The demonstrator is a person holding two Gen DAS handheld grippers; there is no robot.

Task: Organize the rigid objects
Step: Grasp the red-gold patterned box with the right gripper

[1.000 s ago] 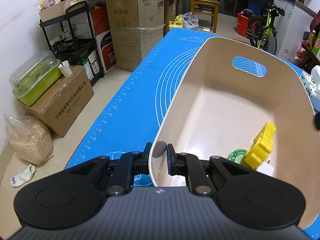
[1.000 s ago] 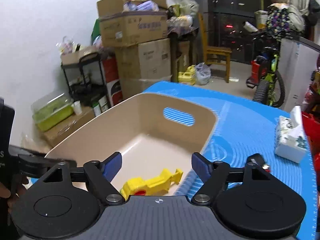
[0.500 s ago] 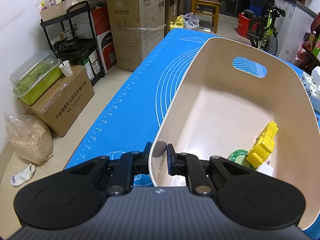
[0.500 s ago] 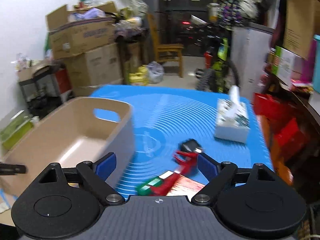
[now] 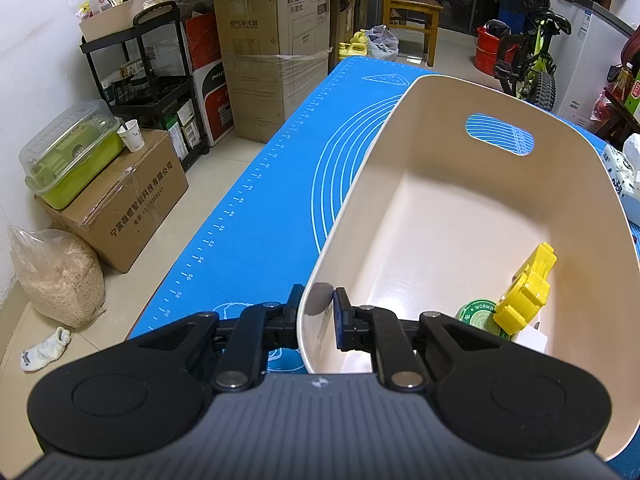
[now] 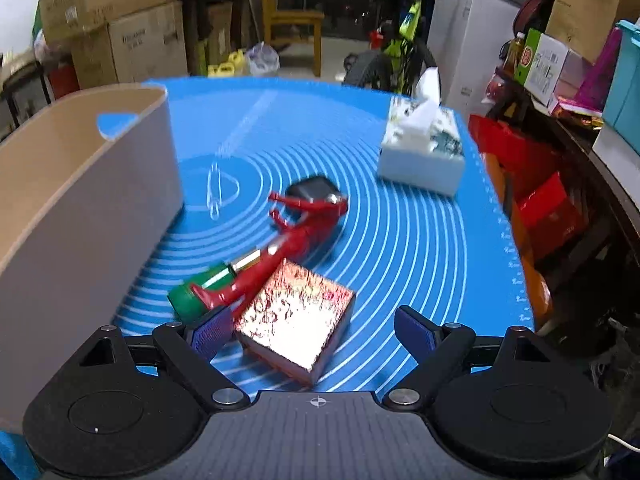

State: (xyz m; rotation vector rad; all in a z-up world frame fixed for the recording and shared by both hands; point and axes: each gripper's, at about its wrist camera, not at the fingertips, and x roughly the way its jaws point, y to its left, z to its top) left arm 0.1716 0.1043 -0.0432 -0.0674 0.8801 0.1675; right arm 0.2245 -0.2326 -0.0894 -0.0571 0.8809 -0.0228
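Note:
My left gripper is shut on the near rim of a beige bin on the blue mat. Inside the bin lie a yellow toy, a green round tin and a small white piece. My right gripper is open and empty, low over the mat beside the bin. Between and just ahead of its fingers lies a shiny patterned box. Beyond it lie a red figure, a green tube and a dark square object.
A tissue box stands at the mat's far right. The mat's right edge drops off to red boxes and clutter. Cardboard boxes, a shelf rack and a bicycle stand on the floor around the table.
My right gripper has swung right, away from above the bin, and dropped toward the objects on the mat. The yellow toy now rests in the bin. My left gripper has stayed put.

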